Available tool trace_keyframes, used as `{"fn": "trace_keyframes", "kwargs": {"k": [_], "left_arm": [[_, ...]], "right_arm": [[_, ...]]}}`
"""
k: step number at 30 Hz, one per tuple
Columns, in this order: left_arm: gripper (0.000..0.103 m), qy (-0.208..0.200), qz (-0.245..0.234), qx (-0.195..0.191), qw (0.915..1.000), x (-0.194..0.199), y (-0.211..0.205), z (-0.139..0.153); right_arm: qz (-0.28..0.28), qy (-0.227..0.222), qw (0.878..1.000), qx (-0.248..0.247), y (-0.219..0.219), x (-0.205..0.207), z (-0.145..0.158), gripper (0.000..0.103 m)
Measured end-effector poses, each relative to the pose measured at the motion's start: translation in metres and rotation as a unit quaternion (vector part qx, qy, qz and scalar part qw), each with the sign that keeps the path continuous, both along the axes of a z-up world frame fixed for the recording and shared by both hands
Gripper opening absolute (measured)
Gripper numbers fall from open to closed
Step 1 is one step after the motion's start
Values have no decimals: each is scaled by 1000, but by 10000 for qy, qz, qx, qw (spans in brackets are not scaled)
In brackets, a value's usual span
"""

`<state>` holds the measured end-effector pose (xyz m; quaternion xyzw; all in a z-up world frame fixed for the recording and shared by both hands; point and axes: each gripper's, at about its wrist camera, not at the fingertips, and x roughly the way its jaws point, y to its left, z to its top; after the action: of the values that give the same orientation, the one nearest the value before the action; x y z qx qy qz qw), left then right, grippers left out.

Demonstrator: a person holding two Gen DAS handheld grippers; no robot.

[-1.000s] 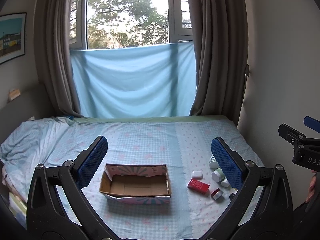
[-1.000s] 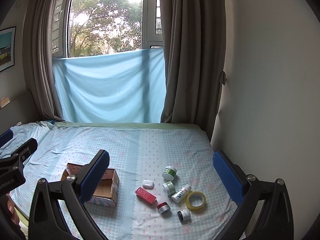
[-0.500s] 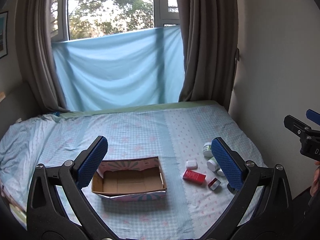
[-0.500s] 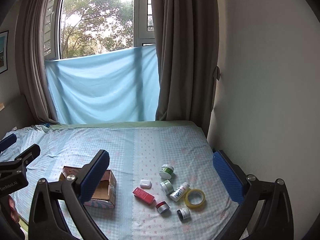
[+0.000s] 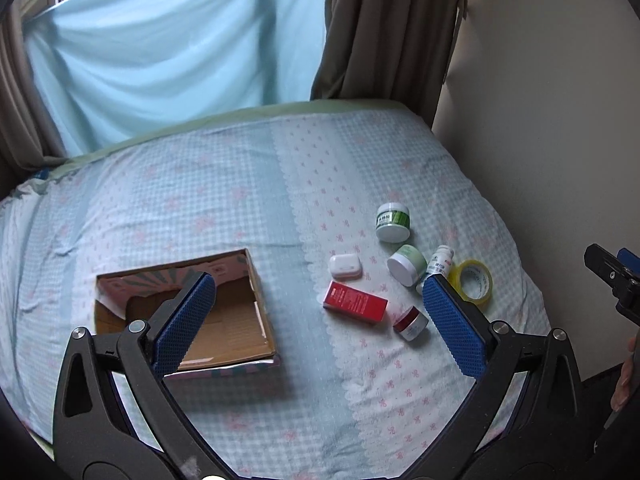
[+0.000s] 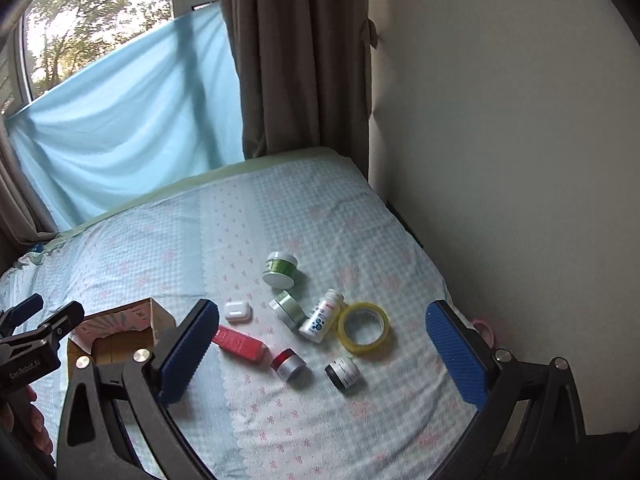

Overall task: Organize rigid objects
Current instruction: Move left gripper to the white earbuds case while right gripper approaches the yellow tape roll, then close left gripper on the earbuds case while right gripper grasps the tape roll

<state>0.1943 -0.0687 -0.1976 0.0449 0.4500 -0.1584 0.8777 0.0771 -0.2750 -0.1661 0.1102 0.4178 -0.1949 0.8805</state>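
Observation:
An open cardboard box (image 5: 224, 320) lies on the bed, also in the right wrist view (image 6: 116, 330). To its right lie a red carton (image 5: 355, 302), a white case (image 5: 345, 266), two green-and-white jars (image 5: 393, 222) (image 5: 407, 264), a white bottle (image 6: 322, 316), a yellow tape roll (image 6: 364, 328), a red-lidded jar (image 6: 287, 364) and a black jar (image 6: 343, 372). My left gripper (image 5: 320, 328) is open and empty above the bed, between box and items. My right gripper (image 6: 320, 356) is open and empty above the items.
The bed (image 5: 200, 200) has a light blue patterned sheet. A wall (image 6: 500, 120) runs along its right side. Brown curtains (image 5: 384, 28) and a blue cloth (image 5: 168, 48) hang behind it.
Both grippers have tilted down and moved closer to the bed. The box and the items now look larger and sit higher in both views. Jaws stay open.

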Motion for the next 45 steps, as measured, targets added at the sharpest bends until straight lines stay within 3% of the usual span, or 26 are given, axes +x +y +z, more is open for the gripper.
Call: {"fn": "trace_keyframes", "kwargs": {"k": [9, 16, 21, 31, 34, 43, 45], "left_arm": [[103, 890, -35, 241, 9957, 86, -61, -128], [103, 1236, -188, 568, 9905, 131, -98, -228], [103, 1483, -337, 812, 9850, 151, -113, -282], [99, 1909, -286, 1065, 9754, 173, -128, -331], [87, 2167, -200, 1060, 9703, 178, -129, -345], [79, 2394, -24, 1000, 9657, 187, -131, -357], [74, 2425, -25, 981, 9652, 192, -135, -357]], "right_arm": [[-543, 845, 9942, 396, -57, 39, -124, 103], [-600, 1148, 9892, 683, -70, 60, -217, 103], [-720, 1385, 9846, 787, -76, 75, -269, 103], [-873, 1695, 9776, 890, -97, 96, -312, 103], [-887, 1805, 9749, 954, -102, 106, -319, 103], [-725, 2171, 9693, 899, -115, 128, -330, 103], [-584, 2195, 9699, 877, -116, 136, -329, 96]]}}
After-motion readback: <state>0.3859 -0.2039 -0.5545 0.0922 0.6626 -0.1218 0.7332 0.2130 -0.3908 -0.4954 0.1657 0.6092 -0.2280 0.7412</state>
